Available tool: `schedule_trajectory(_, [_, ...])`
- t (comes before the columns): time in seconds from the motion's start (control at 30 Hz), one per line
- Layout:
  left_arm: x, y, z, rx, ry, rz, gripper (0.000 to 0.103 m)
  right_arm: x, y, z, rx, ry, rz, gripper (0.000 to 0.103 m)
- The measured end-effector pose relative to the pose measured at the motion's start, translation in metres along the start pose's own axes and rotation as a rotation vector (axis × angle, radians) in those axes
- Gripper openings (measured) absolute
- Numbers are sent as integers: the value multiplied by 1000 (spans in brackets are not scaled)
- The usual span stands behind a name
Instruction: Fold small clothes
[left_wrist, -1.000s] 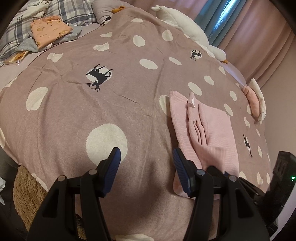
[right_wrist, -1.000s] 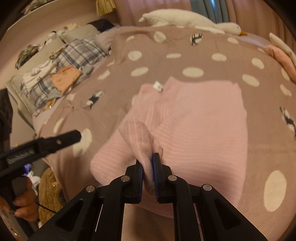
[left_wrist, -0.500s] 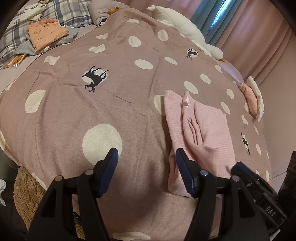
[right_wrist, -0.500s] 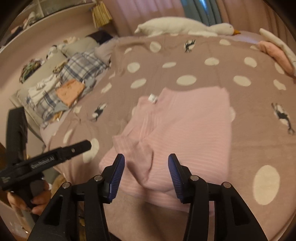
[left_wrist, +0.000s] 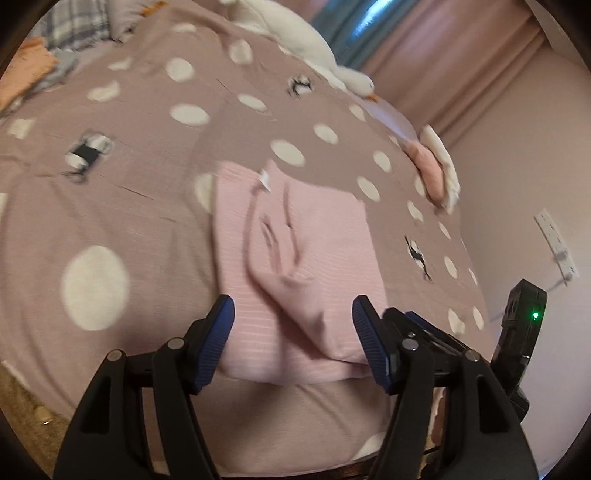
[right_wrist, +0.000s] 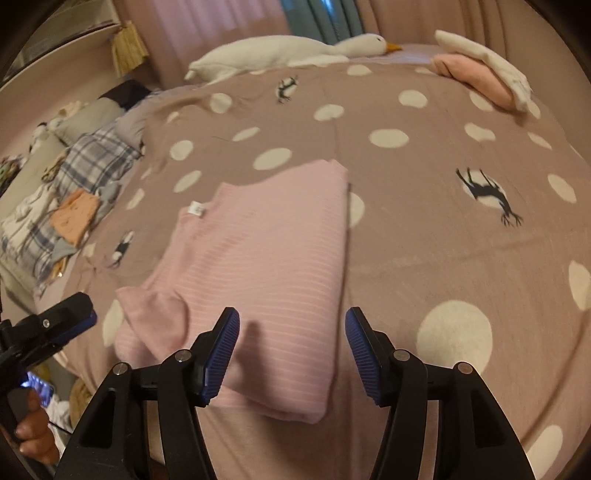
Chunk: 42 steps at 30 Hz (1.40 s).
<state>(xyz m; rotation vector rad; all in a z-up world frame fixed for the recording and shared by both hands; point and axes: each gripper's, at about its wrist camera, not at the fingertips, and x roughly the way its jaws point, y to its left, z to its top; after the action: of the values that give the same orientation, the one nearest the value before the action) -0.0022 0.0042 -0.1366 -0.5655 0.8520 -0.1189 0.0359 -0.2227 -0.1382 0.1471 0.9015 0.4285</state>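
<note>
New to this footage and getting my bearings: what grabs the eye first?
The pink garment, partly folded, lies mid-bed on the polka-dot cover, just ahead of both open grippers, left and right. A white goose plush stretches along the far edge.

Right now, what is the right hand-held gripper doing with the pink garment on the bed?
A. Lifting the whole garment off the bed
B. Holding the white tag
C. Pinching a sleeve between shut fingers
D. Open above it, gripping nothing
D: in the right wrist view the right hand-held gripper has its jaws spread wide with nothing between them, and the pink garment lies flat on the polka-dot bedspread.
</note>
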Motion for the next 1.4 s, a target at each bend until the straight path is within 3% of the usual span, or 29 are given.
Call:
schedule_trajectory(0.17, [35,-5,6,1,61,6,64,-1,-4,-5,0,8,-7,59])
schedule_trajectory(0.23, [43,-5,11,2,54,19,53,0,-5,-6,4,14,-6,59])
schedule_trajectory(0.3, [51,-2,16,-2,46,18,25,1,-6,-6,7,19,-3,59])
schedule_trajectory(0.37, [56,1,18,2,52,30,14,3,-7,-7,10,27,1,59])
schedule_trajectory(0.67, [16,-7,9,64,-44,61,7,5,-6,-8,7,35,20,59])
schedule_trajectory(0.8, [4,-7,-6,89,-44,90,7,4,-2,-9,-12,42,46,59])
schedule_trajectory(0.97, [20,11,-18,57,11,141,9,12,2,-11,-32,69,35,59])
schedule_trajectory(1.2, [22,16,-18,55,31,151,16,23,6,-16,-48,114,26,60])
schedule_trajectory(1.23, [21,15,-17,64,31,161,21,23,7,-16,-48,115,24,60])
schedule_trajectory(1.4, [9,17,-8,66,-8,190,65,19,7,-16,-52,101,21,70])
